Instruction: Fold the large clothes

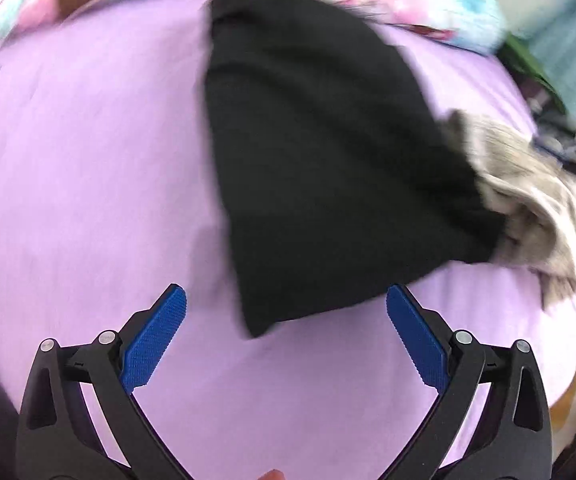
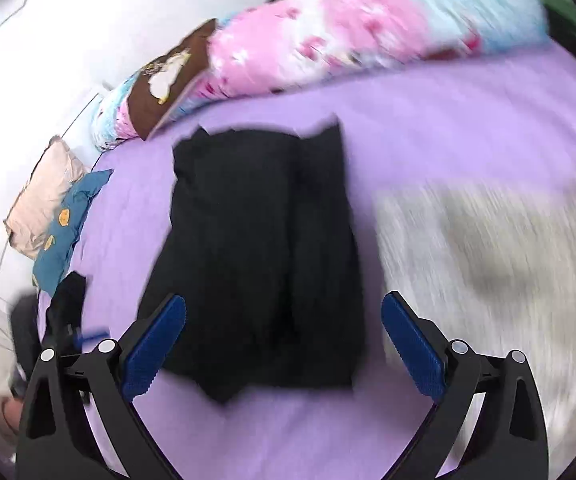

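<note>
folded black garment [image 2: 260, 256] on lilac bedsheet [image 2: 447, 140], both grippers empty

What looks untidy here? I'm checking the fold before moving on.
The black garment lies folded on the purple sheet, but corners poke out at its far edge and a point sticks out near the camera, so the fold is uneven. A rumpled grey cloth touches its side. Both grippers are open.
</note>
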A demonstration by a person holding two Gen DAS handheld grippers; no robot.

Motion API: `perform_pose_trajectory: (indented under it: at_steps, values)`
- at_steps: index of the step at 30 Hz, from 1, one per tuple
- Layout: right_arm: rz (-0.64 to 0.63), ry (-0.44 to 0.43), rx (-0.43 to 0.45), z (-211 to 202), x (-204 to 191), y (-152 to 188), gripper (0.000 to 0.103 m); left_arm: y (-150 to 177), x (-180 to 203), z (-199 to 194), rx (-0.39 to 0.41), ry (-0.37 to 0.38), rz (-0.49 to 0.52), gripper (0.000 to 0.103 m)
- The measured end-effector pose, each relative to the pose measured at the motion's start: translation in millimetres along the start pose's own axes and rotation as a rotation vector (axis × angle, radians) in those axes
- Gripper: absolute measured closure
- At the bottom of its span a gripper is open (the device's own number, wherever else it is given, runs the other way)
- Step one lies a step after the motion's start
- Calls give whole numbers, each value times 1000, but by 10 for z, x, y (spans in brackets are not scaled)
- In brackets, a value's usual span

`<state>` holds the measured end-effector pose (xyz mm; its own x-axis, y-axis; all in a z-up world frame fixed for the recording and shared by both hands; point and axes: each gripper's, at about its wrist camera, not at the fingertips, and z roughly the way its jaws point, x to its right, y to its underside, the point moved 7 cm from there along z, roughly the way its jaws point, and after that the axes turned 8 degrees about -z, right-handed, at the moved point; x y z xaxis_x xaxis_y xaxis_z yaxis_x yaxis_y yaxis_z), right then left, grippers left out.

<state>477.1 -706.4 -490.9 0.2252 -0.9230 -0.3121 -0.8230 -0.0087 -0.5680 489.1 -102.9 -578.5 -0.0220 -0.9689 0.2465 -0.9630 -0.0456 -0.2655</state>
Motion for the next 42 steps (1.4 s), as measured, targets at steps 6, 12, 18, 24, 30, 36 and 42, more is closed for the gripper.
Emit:
perform_pose_trajectory:
  at_steps: [6,12,18,24,30,36,42]
  values:
    - [-352,75,-55,827,-632,-1260,13,-45,-321,291,-23,37,-156,6]
    - [-663,30,-251,1823,-1396,-1670,24,17,-300,495,-37,170,-289,5]
    - [-780,37,-404,2477,-1678,-1507,52,68,-143,589,-44,269,-283,5]
    - [-828,31,-461,2445,-1669,-1516,96,52,38,674,-68,320,-266,5]
    - [-787,46,-403,2049,-1450,-1903,97,79,165,683,-95,326,-239,6]
    - [-653,176,-376,2172,-1030,-2119,97,105,234,673,-98,314,-193,6]
    - [-569,314,-434,2707,-677,-1592,72,-47,63,333,6,326,-143,6]
